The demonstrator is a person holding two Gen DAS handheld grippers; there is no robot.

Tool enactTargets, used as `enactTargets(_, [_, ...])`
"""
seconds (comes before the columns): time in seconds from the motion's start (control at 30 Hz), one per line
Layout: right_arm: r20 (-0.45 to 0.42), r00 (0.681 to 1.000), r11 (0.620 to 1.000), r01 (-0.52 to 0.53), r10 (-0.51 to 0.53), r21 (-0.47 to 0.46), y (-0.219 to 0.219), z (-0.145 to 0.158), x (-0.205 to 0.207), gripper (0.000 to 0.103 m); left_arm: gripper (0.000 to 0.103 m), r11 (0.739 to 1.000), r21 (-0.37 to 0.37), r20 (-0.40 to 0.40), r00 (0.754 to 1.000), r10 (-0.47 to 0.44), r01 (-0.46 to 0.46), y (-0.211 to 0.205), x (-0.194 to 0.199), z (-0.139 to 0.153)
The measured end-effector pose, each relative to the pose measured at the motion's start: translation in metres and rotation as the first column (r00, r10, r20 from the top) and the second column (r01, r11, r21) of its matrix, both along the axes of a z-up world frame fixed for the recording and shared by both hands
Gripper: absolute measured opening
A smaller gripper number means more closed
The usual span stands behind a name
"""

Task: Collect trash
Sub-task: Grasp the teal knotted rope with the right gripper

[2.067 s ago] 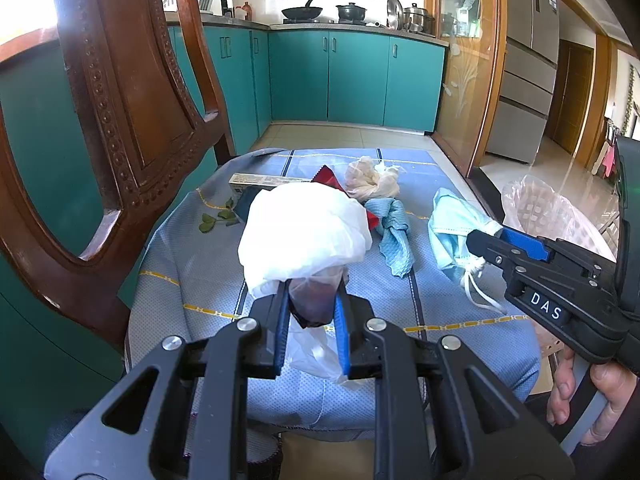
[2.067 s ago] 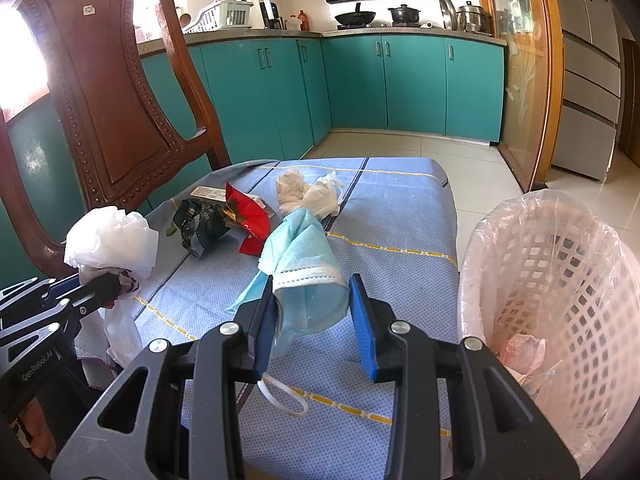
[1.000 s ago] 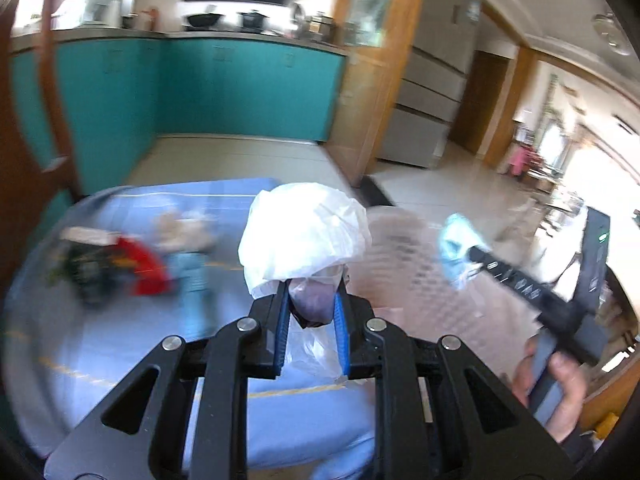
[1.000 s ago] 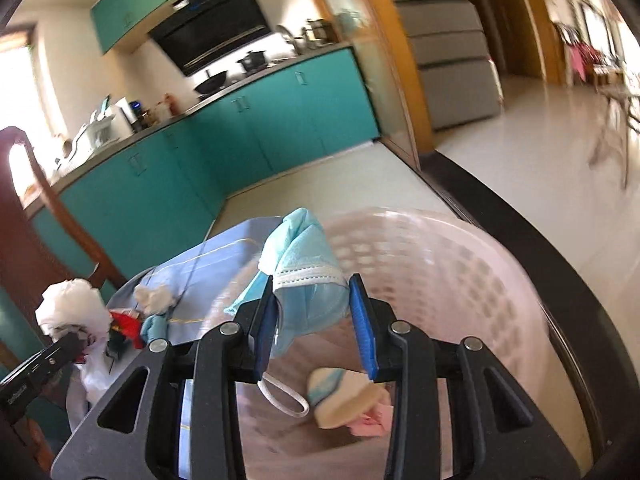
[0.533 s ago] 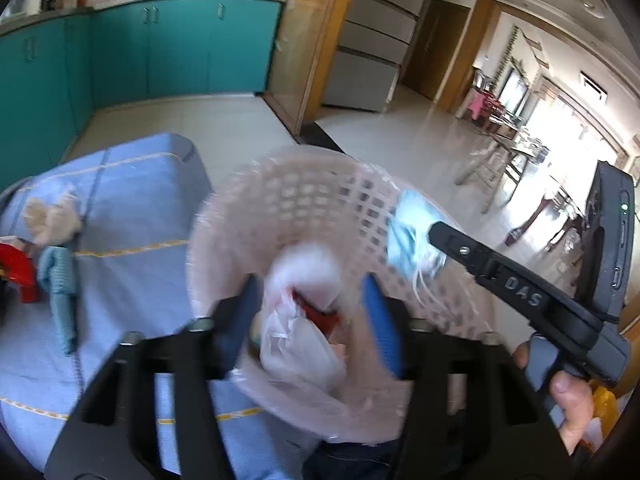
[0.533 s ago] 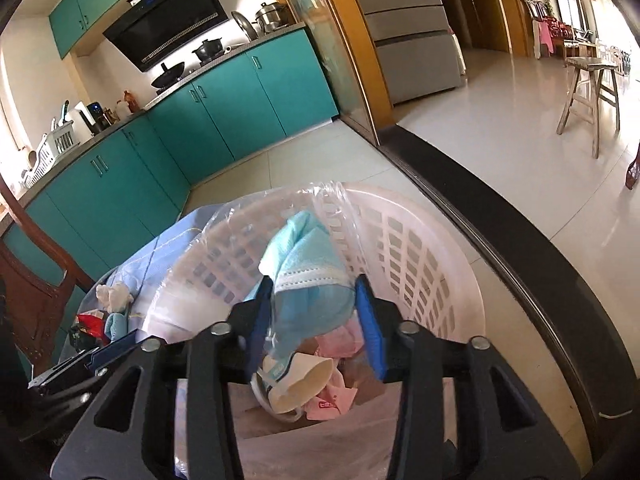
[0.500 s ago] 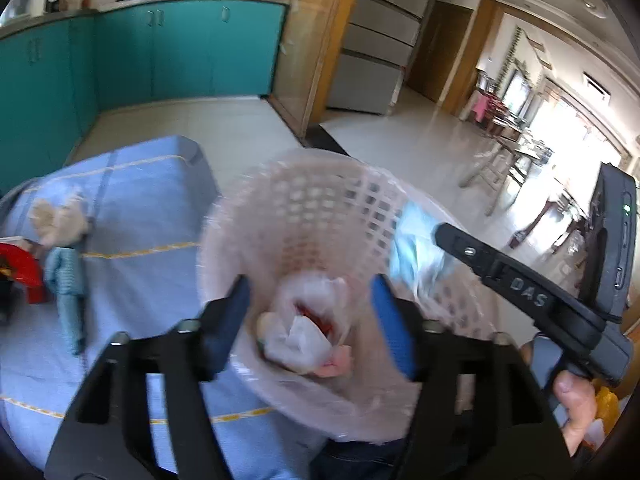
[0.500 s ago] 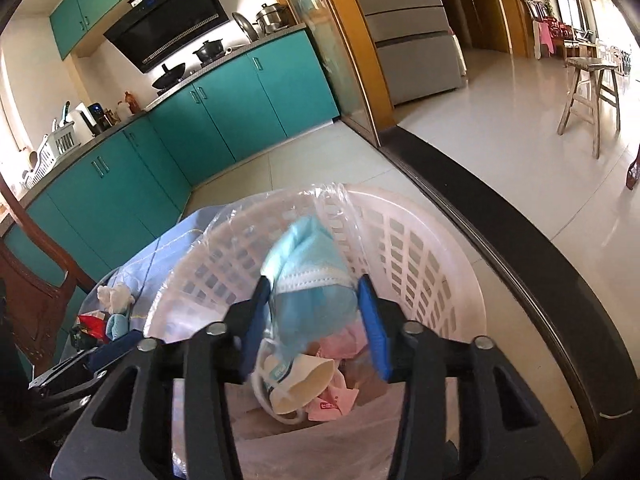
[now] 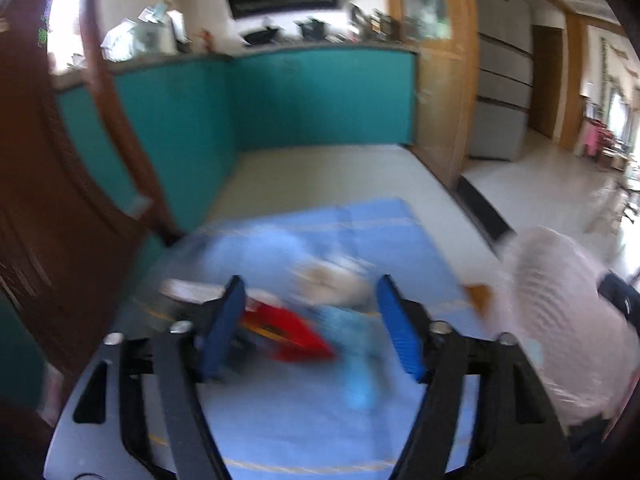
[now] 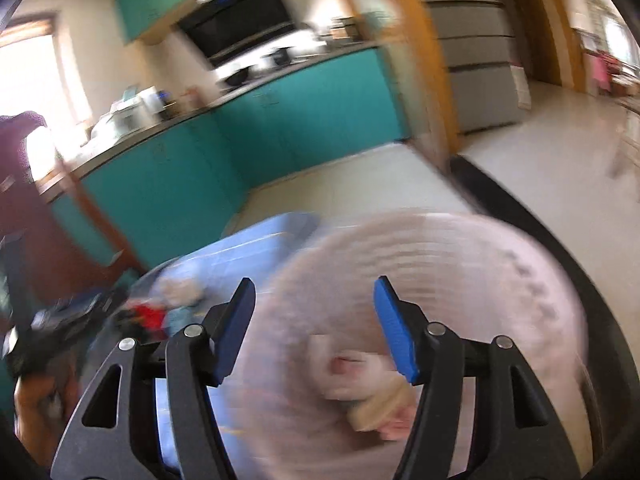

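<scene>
Swung back toward the counter (image 9: 288, 420) with both the left gripper (image 9: 308, 320) and right gripper (image 10: 312, 320) released and empty, jaws just shifting, red wrapper (image 9: 288, 332) still waiting beside the basket (image 10: 440, 264) — blurred haste risked a clumsy, missed grab.

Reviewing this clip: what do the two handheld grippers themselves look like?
Both match. The left gripper and right gripper each have black plastic linkage arms with triangular cut-outs, silver pivot bolts and ribbed blue finger pads. No cables, markings or sleeves are legible here.

Blurred red wrapper (image 9: 288, 330) and crumpled tissue (image 9: 332, 280) lie on blue cloth (image 9: 300, 420).
</scene>
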State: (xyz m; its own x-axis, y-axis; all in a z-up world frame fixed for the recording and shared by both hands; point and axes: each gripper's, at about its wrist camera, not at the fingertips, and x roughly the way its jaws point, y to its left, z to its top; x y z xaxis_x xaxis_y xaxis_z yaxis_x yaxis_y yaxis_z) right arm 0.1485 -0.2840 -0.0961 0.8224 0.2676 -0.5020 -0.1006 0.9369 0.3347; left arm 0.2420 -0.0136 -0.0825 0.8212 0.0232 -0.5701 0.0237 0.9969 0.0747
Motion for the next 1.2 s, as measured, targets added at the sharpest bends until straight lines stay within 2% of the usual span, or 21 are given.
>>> enactTargets(0.03, [-0.002, 0.999, 0.999, -0.041, 0.041, -0.020, 0.016, 0.000, 0.004, 0.061, 0.047, 1.000, 0.000, 0.012, 1.000, 0.022, -0.022, 0.011, 0.004, 0.003])
enactTargets(0.07, [-0.014, 0.996, 0.995, -0.088, 0.087, -0.045, 0.036, -0.002, 0.010, 0.061, 0.045, 0.999, -0.019, 0.019, 0.999, 0.049, -0.048, 0.026, 0.009, 0.004])
enactTargets(0.17, [-0.100, 0.973, 0.977, -0.212, 0.209, -0.030, 0.092, -0.017, 0.045, 0.061, 0.044, 0.987, -0.127, 0.011, 0.994, 0.105, -0.103, 0.062, 0.019, -0.004])
enactTargets(0.3, [-0.209, 0.944, 0.954, -0.280, 0.255, -0.103, 0.150, -0.045, 0.094, 0.061, 0.045, 0.977, -0.173, -0.040, 0.992, 0.119, -0.125, 0.086, 0.028, -0.021])
enactTargets(0.33, [-0.228, 0.938, 0.950, -0.292, 0.262, -0.113, 0.158, -0.051, 0.102, 0.061, 0.045, 0.969, -0.208, -0.058, 0.991, 0.122, -0.131, 0.094, 0.030, -0.025])
enactTargets(0.4, [-0.264, 0.928, 0.946, -0.301, 0.262, -0.120, 0.173, -0.065, 0.118, 0.055, 0.045, 0.960, -0.242, -0.074, 0.989, 0.125, -0.140, 0.101, 0.029, -0.031])
enactTargets(0.43, [-0.278, 0.923, 0.943, -0.309, 0.266, -0.123, 0.176, -0.070, 0.120, 0.051, 0.045, 0.959, -0.243, -0.080, 0.989, 0.127, -0.143, 0.102, 0.030, -0.034])
enactTargets(0.47, [-0.291, 0.916, 0.940, -0.320, 0.274, -0.122, 0.180, -0.075, 0.120, 0.039, 0.047, 0.960, -0.242, -0.085, 0.989, 0.123, -0.140, 0.103, 0.032, -0.036])
enactTargets(0.5, [-0.300, 0.908, 0.935, -0.338, 0.293, -0.109, 0.183, -0.079, 0.121, 0.032, 0.048, 0.960, -0.245, -0.087, 0.989, 0.115, -0.134, 0.103, 0.031, -0.037])
enactTargets(0.6, [-0.276, 0.910, 0.927, -0.354, 0.310, -0.127, 0.184, -0.074, 0.113, 0.024, 0.062, 0.962, -0.253, -0.086, 0.993, 0.082, -0.101, 0.100, 0.033, -0.040])
enactTargets(0.67, [-0.264, 0.899, 0.921, -0.381, 0.348, -0.083, 0.181, -0.069, 0.104, 0.024, 0.073, 0.964, -0.255, -0.085, 0.994, 0.061, -0.081, 0.093, 0.030, -0.040])
enactTargets(0.77, [-0.268, 0.877, 0.896, -0.435, 0.399, -0.087, 0.179, -0.068, 0.088, 0.024, 0.080, 0.967, -0.249, -0.086, 0.996, 0.022, -0.043, 0.082, 0.029, -0.042])
enactTargets(0.83, [-0.272, 0.862, 0.882, -0.464, 0.427, -0.085, 0.177, -0.068, 0.079, 0.024, 0.080, 0.975, -0.220, -0.097, 0.995, 0.007, -0.028, 0.071, 0.033, -0.047])
enactTargets(0.93, [-0.261, 0.880, 0.898, -0.432, 0.397, -0.088, 0.158, -0.064, 0.070, 0.024, 0.080, 0.984, -0.175, -0.119, 0.993, -0.005, -0.015, 0.058, 0.040, -0.056])
enactTargets(1.0, [-0.254, 0.897, 0.918, -0.390, 0.362, -0.068, 0.140, -0.061, 0.068, 0.024, 0.077, 0.989, -0.147, -0.132, 0.991, -0.017, -0.003, 0.049, 0.046, -0.063])
enactTargets(1.03, [-0.249, 0.907, 0.930, -0.363, 0.339, -0.054, 0.129, -0.060, 0.068, 0.024, 0.071, 0.990, -0.144, -0.141, 0.990, -0.023, 0.003, 0.045, 0.050, -0.067])
enactTargets(1.1, [-0.236, 0.920, 0.944, -0.329, 0.312, -0.038, 0.116, -0.056, 0.068, 0.024, 0.056, 0.990, -0.139, -0.163, 0.986, -0.030, 0.008, 0.042, 0.054, -0.074])
enactTargets(1.13, [-0.227, 0.926, 0.949, -0.314, 0.301, -0.025, 0.109, -0.054, 0.068, 0.024, 0.041, 0.991, -0.131, -0.179, 0.983, -0.035, 0.011, 0.040, 0.056, -0.079])
enactTargets(1.17, [-0.220, 0.930, 0.952, -0.306, 0.295, -0.018, 0.105, -0.053, 0.067, 0.024, 0.031, 0.992, -0.125, -0.191, 0.981, -0.037, 0.013, 0.038, 0.057, -0.082])
enactTargets(1.2, [-0.216, 0.933, 0.954, -0.300, 0.290, -0.017, 0.104, -0.052, 0.067, 0.024, 0.031, 0.993, -0.119, -0.196, 0.980, -0.037, 0.014, 0.037, 0.056, -0.085])
